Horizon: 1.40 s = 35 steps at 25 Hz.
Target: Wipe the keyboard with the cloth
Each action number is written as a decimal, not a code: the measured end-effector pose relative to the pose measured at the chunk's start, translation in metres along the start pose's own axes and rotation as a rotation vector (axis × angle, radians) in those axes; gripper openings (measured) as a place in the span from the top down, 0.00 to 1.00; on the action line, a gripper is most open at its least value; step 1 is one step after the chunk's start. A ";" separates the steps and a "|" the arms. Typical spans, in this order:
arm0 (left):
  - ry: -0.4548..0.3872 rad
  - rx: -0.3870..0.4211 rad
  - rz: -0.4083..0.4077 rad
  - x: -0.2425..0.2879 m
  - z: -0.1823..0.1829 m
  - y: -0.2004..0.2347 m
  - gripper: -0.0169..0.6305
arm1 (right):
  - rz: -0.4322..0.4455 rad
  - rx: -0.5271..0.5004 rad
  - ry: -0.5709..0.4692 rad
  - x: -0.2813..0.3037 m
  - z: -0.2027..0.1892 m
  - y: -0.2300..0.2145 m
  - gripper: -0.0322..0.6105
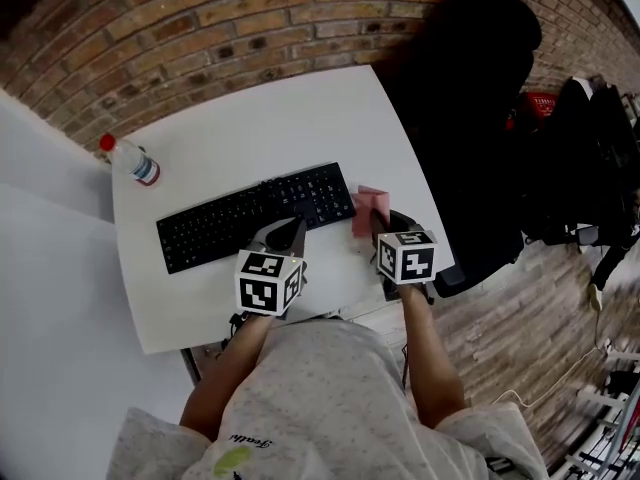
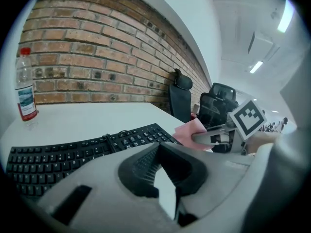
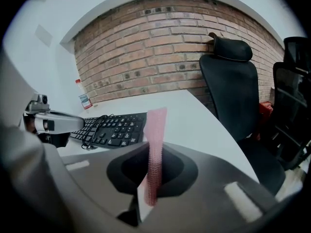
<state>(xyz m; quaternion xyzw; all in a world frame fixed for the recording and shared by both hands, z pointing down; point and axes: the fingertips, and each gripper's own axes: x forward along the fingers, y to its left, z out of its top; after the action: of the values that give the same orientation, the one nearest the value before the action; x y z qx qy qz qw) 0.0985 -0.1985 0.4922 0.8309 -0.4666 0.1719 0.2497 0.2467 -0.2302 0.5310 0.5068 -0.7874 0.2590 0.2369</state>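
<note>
While the person leans over the white rounded table, we see both tools held at its 6 o'clock edge in the head view. The left gripper has its jaws drawn together with nothing between them. Its tips lie over the near edge of the flat black computer keyboard, toward that keyboard's 3 o'clock half; we cannot tell whether they touch the keys.

The right gripper is clamped on the thin pink woven cloth. In the right gripper view the cloth rises edge-on from between the jaws. It is held just beside the keyboard's 3 o'clock end, next to the number keys, and we cannot tell whether it touches them.

The keyboard lies near the table's middle, angled so that its 3 o'clock end sits farther from the person than its 9 o'clock end. A thin black cable lies looped on the keys.

At 10 o'clock from the keyboard, well apart from it, a clear plastic bottle with a red cap stands near the table's far corner. A black high-backed office chair stands at 2 o'clock, close against the table's edge. A red-brown brick wall runs behind the table from 9 to 1 o'clock.
</note>
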 end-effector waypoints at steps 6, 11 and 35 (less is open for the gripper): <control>-0.013 -0.020 0.034 -0.004 -0.001 0.010 0.98 | 0.044 -0.006 -0.009 0.012 0.010 0.011 0.91; -0.025 -0.031 0.059 -0.007 0.001 0.016 0.98 | 0.073 -0.020 -0.009 0.020 0.016 0.017 0.91; -0.051 -0.099 0.189 -0.010 0.001 0.049 0.98 | 0.171 -0.098 -0.014 0.061 0.051 0.028 0.91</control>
<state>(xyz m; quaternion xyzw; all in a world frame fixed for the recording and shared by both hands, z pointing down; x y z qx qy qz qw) 0.0515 -0.2135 0.4984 0.7741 -0.5569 0.1501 0.2610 0.1922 -0.2945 0.5268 0.4272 -0.8411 0.2358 0.2332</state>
